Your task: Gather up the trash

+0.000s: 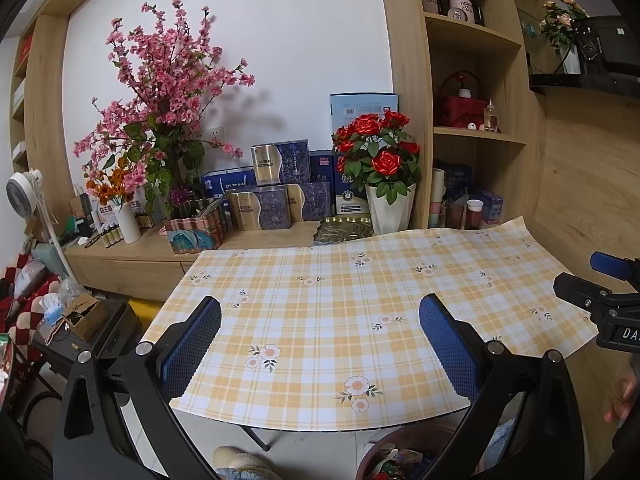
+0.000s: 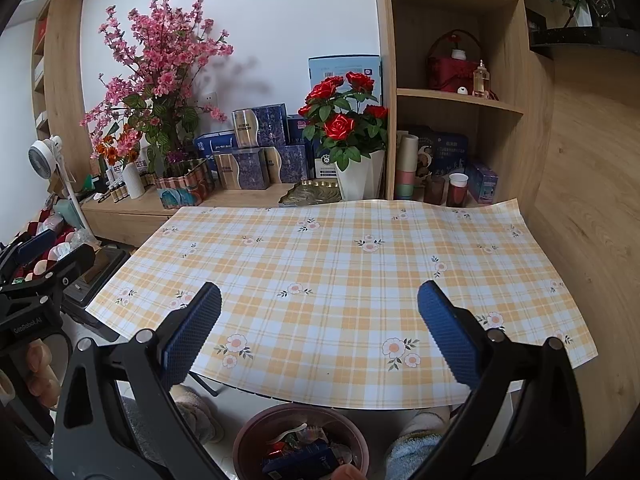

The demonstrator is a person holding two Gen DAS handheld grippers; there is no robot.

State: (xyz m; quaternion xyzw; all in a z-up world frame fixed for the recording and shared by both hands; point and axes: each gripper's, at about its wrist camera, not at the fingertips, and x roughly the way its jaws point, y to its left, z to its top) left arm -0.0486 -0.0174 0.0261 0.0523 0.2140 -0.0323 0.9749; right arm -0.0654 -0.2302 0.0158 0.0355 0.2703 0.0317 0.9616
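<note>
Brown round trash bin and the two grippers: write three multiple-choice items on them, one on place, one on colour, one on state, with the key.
1. Where is the brown round trash bin?
A. on the checked yellow-and-white tablecloth
B. on the floor below the table's near edge
C. on the wooden shelf

2. What colour are the left gripper's finger pads?
A. blue
B. red
C. white

3. How do the right gripper's jaws stand?
A. shut on a wrapper
B. shut on nothing
C. open and empty

Key: 1 B, the bin shows under the checked yellow-and-white tablecloth edge, with trash inside; 2 A, both pads are textured blue; 3 C, bare cloth shows between the fingers.
</note>
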